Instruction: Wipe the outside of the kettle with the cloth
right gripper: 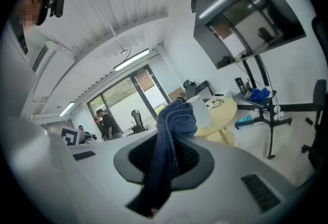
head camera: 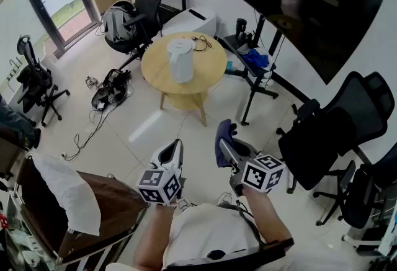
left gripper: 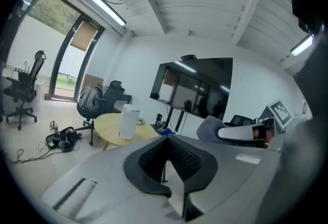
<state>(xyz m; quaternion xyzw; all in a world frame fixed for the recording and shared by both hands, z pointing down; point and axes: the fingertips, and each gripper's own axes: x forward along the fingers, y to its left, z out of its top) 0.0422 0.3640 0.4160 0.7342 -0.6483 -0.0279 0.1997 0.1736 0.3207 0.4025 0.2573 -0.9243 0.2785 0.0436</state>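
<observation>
"Kettle (head camera: 181, 60) location?"

"Upper middle of the head view. White, upright on the round wooden table (head camera: 211, 71), well apart from both grippers at the lower middle of the frame."

"Cloth (head camera: 224, 139)?"

"Dark blue, pinched in the right gripper (head camera: 227, 147). Its own view shows the jaws closed onto the fabric, with a fold sticking up past the tips and the rest trailing down (it covers part of the kettle in that view)."

"Left gripper (head camera: 176, 147)?"

"Jaws fully together, nothing between them. Its view looks past the tips to the table and kettle at centre left."

"So which step?"

"Approach, I'd say. The cloth is secured, wiping is not started, and nothing touches the kettle. The person stands on open floor with the table further up the frame."

"Next move needs?"

"Closing the gap to the table, then laying the cloth's loose fold flat against the kettle wall. The left gripper likely has to steady the kettle, so it'd have to open first. The kettle looks light and could slide or tip under a sideways wipe. Can't tell where the handle faces."

"Anything near it?"

"Dark cord (head camera: 201, 42) on the table just beyond the kettle, toward the upper right. Worth avoiding."
</observation>
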